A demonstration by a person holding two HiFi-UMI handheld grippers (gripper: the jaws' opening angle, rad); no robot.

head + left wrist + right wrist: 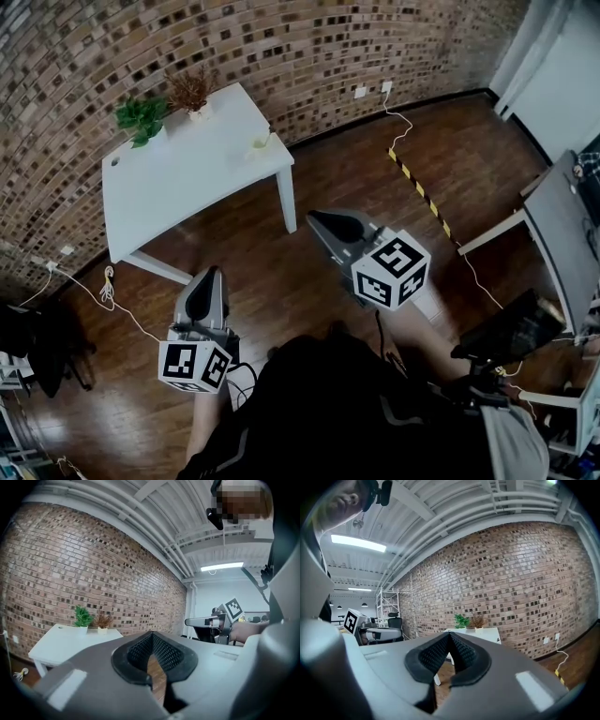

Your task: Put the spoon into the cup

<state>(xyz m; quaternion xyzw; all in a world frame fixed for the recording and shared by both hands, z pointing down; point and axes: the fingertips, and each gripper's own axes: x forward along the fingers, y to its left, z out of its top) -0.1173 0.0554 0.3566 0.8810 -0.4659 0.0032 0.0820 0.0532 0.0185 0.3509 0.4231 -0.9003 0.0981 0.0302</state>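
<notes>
1. A white table (187,178) stands against the brick wall (112,47) on a dark wooden floor (356,178).
2. At the table's back edge, near the wall, are two pots: a green plant (141,117) and, just beside it, a dry reddish plant (192,91).
3. Near the table's front right corner, well apart from the plants, sits a small pale thing that looks like the cup (261,144). It is too small to tell whether the spoon is at it or in it.
4. The left gripper (210,274) is held in the air well short of the table, pointing toward it. Its fingers are pressed together at the tips with nothing between them; only floor shows through the gap below the pads.
5. The right gripper (315,217) is also short of the table, off its front right leg. Its fingers are closed tip to tip and empty.
6. A yellow-and-black strip (422,192) runs across the floor to the right of the table.
</notes>
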